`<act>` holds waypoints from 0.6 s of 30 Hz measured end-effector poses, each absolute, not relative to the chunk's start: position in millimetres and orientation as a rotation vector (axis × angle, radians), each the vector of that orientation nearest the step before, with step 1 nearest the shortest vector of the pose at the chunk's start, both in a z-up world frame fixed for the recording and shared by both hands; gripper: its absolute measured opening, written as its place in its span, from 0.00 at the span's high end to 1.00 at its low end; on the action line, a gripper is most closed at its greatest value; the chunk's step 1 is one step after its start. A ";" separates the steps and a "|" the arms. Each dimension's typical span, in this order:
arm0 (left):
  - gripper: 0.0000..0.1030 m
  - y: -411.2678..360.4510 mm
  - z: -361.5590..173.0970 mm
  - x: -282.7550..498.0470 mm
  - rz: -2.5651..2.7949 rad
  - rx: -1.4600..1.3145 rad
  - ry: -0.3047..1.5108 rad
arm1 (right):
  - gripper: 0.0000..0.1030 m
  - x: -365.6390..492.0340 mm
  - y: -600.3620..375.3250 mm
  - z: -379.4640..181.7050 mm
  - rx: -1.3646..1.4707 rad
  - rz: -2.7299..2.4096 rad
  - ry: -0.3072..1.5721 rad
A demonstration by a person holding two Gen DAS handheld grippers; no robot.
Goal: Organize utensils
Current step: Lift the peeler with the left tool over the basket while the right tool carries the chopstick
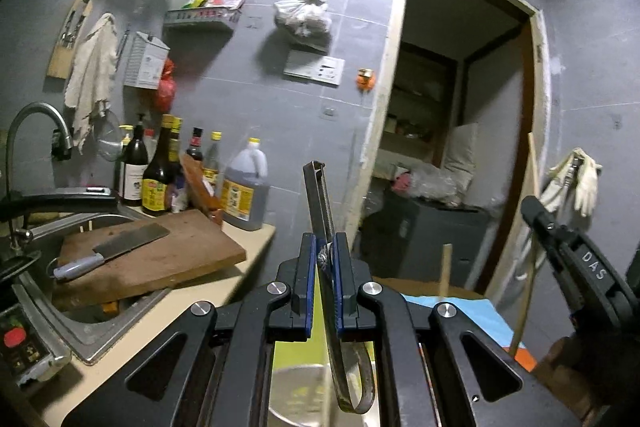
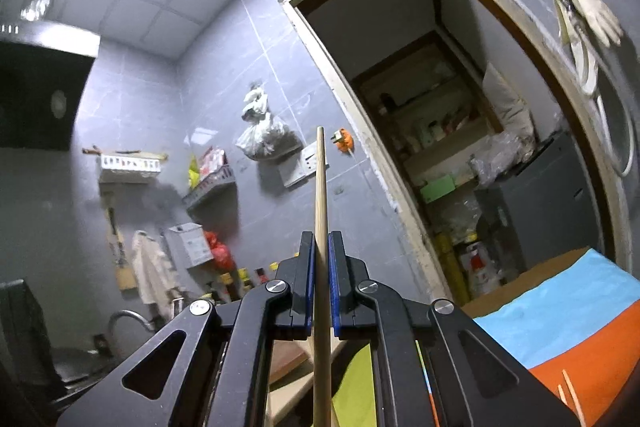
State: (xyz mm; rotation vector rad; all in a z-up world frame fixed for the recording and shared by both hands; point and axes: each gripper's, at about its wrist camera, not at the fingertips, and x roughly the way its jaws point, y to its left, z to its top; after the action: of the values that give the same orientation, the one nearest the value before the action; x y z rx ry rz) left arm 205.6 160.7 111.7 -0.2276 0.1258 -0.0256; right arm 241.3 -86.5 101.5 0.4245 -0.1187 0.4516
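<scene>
Left gripper [image 1: 325, 247] clamped on a metal peeler [image 1: 320, 203] — blade end sticks up past the blue pads, looped handle hangs beneath the jaws. Right gripper [image 2: 320, 247] pinches a wooden chopstick [image 2: 321, 187] — shaft upright between the pads, tip pointing toward the grey tiled wall [image 2: 224, 75].
</scene>
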 end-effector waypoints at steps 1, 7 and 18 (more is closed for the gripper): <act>0.95 161.4 108.7 207.3 -0.017 -0.227 0.123 | 0.95 241.8 -81.5 98.9 0.407 0.437 -0.119; 0.95 167.6 90.2 211.5 -0.006 -0.237 0.118 | 0.95 242.1 -65.7 89.9 0.319 0.402 -0.119; 0.95 163.9 75.3 210.3 -0.029 -0.271 0.145 | 0.95 258.0 -71.0 89.0 0.384 0.480 0.026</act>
State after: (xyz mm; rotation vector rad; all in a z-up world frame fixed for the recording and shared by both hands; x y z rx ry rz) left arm 210.3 163.9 75.3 -0.2707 0.1445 -0.0295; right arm 258.0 -71.0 89.0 0.3842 0.0257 0.4802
